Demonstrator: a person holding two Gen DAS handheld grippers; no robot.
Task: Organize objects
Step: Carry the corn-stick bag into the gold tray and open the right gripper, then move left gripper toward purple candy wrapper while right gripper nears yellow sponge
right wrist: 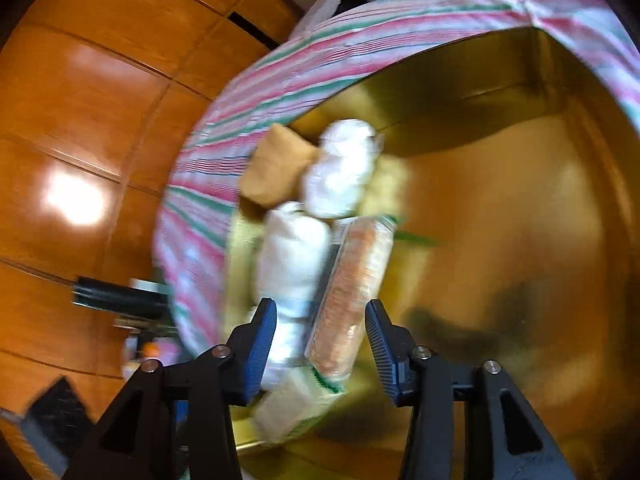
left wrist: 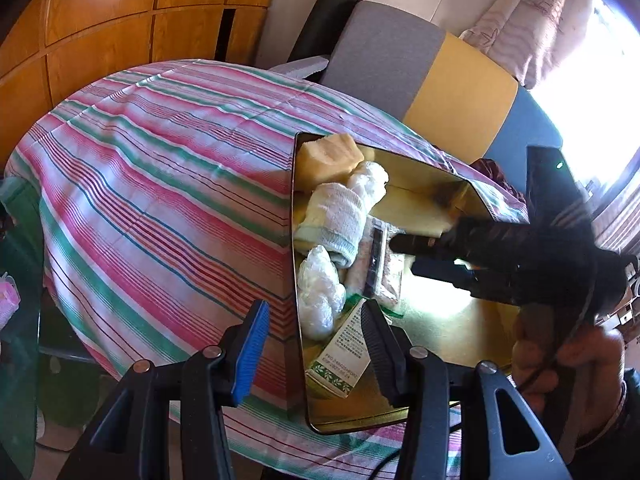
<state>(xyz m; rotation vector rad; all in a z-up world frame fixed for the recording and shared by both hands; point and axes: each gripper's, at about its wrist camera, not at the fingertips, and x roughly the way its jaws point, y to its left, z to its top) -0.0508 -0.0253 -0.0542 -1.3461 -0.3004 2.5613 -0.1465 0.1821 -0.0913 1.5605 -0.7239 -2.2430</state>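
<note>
- Left gripper (left wrist: 314, 346) jaws apart, straddling the near-left wall of the gold tin (left wrist: 424, 196), holding nothing
- Right gripper (right wrist: 320, 348) jaws apart over the tin, empty
- Inside the tin, along its left side: green-white box (left wrist: 340, 360), orange packet (right wrist: 352, 292), plastic-wrapped bundles (left wrist: 320, 292), rolled towel (left wrist: 336, 216)
- Tin sits on striped tablecloth (left wrist: 160, 180)

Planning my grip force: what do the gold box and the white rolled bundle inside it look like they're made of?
The gold box looks like polished metal, likely tin: its inner walls mirror the contents. The white rolled bundle looks like soft woven cloth, matte and waffle-textured, possibly a towel.
</note>
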